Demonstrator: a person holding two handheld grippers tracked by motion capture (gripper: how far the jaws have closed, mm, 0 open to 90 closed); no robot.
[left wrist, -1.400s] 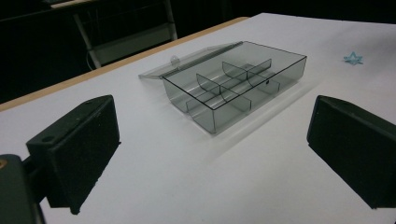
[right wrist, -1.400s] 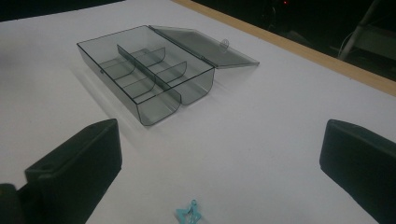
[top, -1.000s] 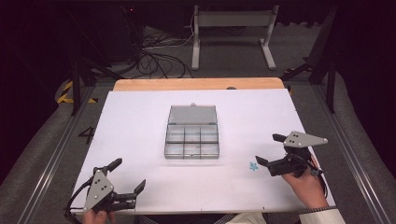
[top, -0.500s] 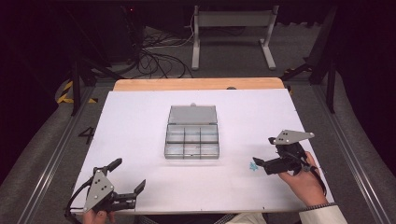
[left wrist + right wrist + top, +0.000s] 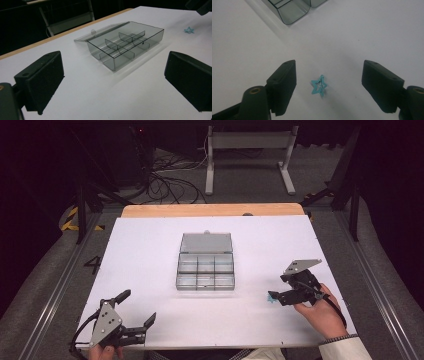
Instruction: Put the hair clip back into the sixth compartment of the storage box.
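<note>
A small teal star-shaped clip [image 5: 319, 86] lies flat on the white table, between the jaws of my right gripper [image 5: 329, 86], which have just been closing and stand apart from it on both sides. From above, the star [image 5: 272, 297] sits just left of the right gripper [image 5: 280, 292] at the table's right. A clear grey compartment box [image 5: 205, 267] with its lid laid open stands mid-table. My left gripper [image 5: 137, 312] rests open near the front left edge; the box [image 5: 125, 46] and the star [image 5: 189, 30] lie beyond its jaws.
The white table sheet [image 5: 150, 245] has a wooden strip [image 5: 210, 210] along its far edge. Beyond it, cables [image 5: 165, 180] and a metal stand [image 5: 247, 155] are on the dark floor. Rails run along both table sides.
My right gripper has moved left and down over the teal star, and its jaws have narrowed around it. The left gripper has kept still.
</note>
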